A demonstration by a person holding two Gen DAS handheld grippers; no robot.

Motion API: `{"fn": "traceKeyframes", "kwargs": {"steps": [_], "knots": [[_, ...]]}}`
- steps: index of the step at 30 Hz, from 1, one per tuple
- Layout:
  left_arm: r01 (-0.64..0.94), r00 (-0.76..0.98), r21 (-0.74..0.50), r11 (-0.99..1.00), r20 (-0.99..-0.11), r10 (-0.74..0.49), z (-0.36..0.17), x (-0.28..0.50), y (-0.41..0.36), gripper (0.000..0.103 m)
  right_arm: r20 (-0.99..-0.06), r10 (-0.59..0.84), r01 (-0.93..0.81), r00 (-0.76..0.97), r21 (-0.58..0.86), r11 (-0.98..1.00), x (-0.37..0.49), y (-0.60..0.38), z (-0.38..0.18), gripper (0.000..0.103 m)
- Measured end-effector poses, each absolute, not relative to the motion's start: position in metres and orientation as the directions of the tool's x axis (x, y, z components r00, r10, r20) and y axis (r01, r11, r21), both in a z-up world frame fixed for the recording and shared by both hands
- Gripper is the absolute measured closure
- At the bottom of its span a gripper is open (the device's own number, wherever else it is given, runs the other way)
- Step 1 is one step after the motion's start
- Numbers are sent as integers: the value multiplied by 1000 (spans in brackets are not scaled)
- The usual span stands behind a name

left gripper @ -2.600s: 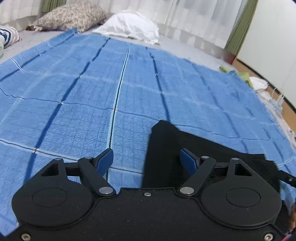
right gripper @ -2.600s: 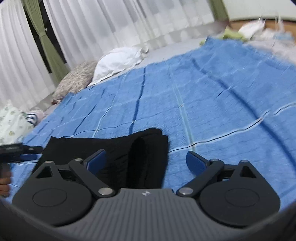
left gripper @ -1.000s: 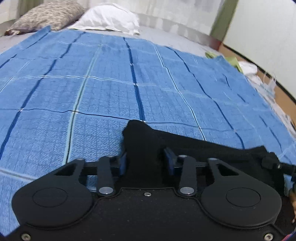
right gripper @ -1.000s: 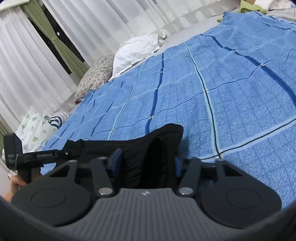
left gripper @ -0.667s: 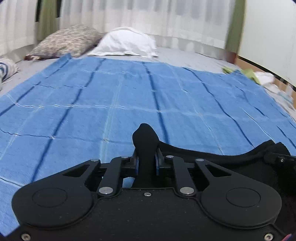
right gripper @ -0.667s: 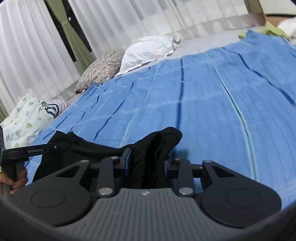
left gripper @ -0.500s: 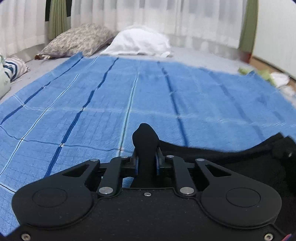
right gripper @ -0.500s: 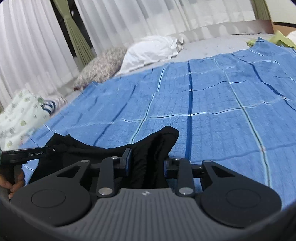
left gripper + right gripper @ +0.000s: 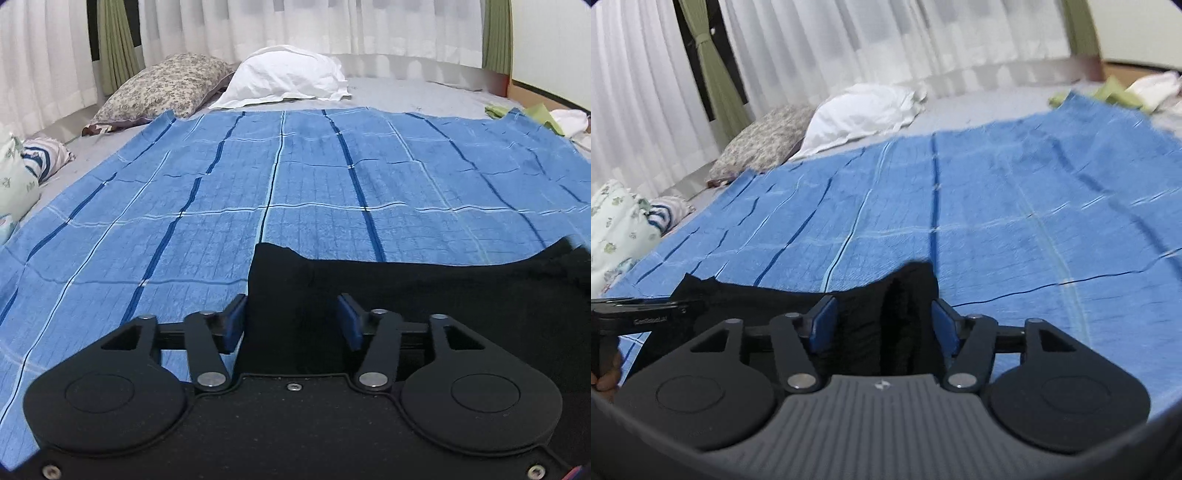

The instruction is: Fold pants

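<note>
Black, soft cloth pants (image 9: 424,291) lie on the blue checked quilted blanket (image 9: 295,184). Left gripper (image 9: 291,325) and right gripper (image 9: 882,325) both stand spread around its corners, unclamped. Limp and light, it seems best pinched at corners.

Both wrist cameras sit low over the blue blanket (image 9: 332,177), close behind their tongs, facing the pillows (image 9: 864,110) and curtains at frame top.
</note>
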State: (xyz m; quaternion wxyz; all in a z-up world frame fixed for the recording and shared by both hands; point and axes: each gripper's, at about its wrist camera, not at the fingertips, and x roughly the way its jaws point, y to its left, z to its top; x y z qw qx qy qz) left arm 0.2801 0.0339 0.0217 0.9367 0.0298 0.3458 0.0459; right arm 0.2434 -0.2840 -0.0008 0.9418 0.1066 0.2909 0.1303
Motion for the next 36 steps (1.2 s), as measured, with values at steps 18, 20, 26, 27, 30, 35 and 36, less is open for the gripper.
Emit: {"fn": "traceKeyframes", "kwargs": {"steps": [18, 20, 26, 27, 30, 35, 36], "knots": [[-87, 791, -6, 996, -608, 66, 35, 89, 6, 6, -414, 164, -140, 895, 89, 986, 58, -235, 13, 0], [-95, 787, -13, 995, -613, 67, 26, 75, 9, 3, -422, 169, -157, 891, 64, 986, 49, -228, 9, 0], [-122, 764, -6, 993, -639, 89, 5, 55, 11, 2, -468, 147, -168, 871, -3, 986, 35, -212, -8, 0], [-125, 761, -6, 992, -642, 92, 2, 55, 13, 1, -477, 144, -169, 867, -11, 986, 35, -211, -11, 0], [-130, 754, -4, 992, -650, 96, -3, 56, 15, 0, -502, 127, -160, 856, -23, 987, 37, -207, -20, 0], [-110, 766, 34, 993, -634, 107, -8, 59, 10, 0, -537, 124, -150, 834, -5, 989, 42, -210, -33, 0], [-110, 769, 34, 993, -630, 106, -8, 60, 10, 0, -539, 122, -149, 833, -7, 989, 43, -210, -35, 0]]}}
